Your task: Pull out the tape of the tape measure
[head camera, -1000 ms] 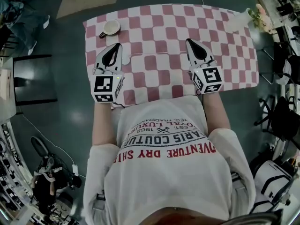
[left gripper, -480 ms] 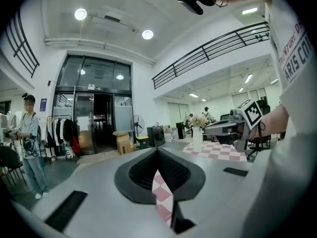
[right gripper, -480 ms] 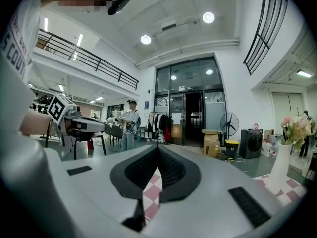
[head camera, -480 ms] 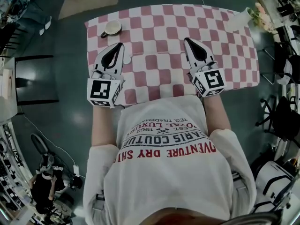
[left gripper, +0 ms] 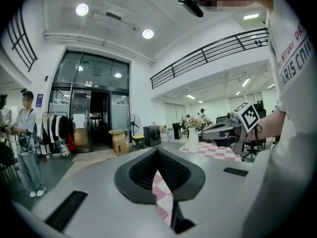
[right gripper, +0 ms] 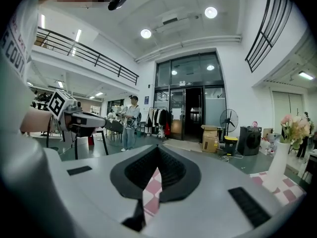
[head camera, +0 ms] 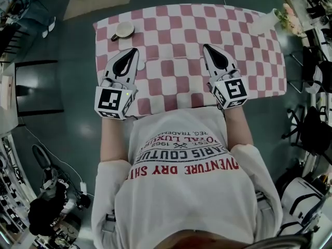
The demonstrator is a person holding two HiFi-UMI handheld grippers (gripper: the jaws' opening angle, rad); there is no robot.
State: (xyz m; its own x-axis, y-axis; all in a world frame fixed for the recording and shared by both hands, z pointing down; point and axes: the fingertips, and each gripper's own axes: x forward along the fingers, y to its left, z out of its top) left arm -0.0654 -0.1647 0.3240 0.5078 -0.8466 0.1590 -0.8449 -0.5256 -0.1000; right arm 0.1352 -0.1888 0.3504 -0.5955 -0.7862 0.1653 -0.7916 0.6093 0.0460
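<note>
Clenched and empty: left hand-held gripper [head camera: 133,51], right hand-held gripper [head camera: 206,46]. Probable tape measure [head camera: 123,30] lies just ahead of the left, at bench [head camera: 176,35] corner.

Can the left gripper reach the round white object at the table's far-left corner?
Probably yes: only bare pink-checked tablecloth separates the left gripper from the round white object, but its jaws are shut.

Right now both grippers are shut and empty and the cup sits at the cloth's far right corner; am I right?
No: the head view shows the cup at the far left corner of the cloth. The left gripper and right gripper are shut and empty.
</note>
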